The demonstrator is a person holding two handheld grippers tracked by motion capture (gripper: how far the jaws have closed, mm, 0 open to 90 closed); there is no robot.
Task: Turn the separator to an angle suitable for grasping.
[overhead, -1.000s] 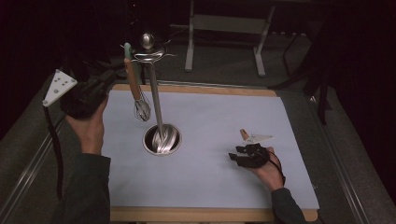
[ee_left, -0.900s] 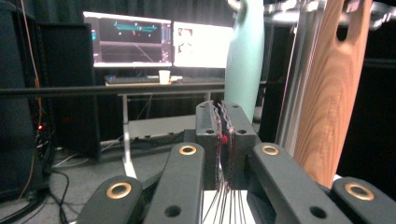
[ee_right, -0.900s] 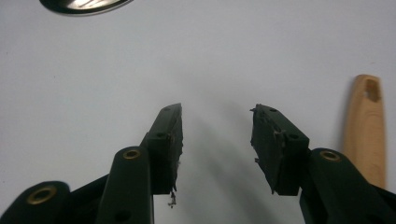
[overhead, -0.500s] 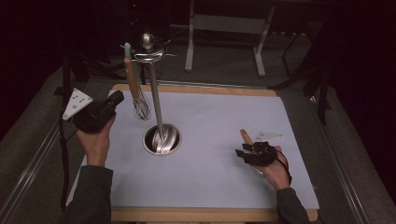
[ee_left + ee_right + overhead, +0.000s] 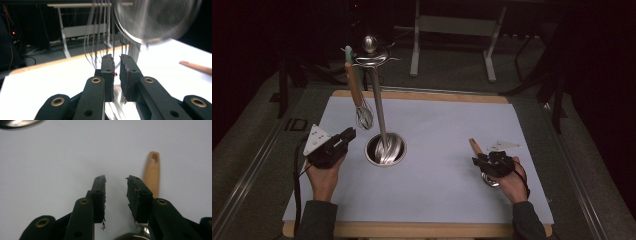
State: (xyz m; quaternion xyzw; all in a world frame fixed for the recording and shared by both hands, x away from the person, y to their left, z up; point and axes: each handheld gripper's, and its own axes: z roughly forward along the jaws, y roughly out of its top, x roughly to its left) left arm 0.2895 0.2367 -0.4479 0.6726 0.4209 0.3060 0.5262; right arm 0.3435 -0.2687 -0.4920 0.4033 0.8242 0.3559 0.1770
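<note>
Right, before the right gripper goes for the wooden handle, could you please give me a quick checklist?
1. Right gripper jaws open: ok.
2. Handle between those jaws: not ok; in the right gripper view it lies flat on the table just outside the right-hand jaw.
3. Left gripper empty: ok; narrow gap between the jaws, nothing in it.
4. Left gripper clear of the handle: ok; it sits by the stand, far across the table.
5. Whisk hung on the stand: ok.
6. What is at the handle's far end: cannot tell; the gripper hides it.
</note>
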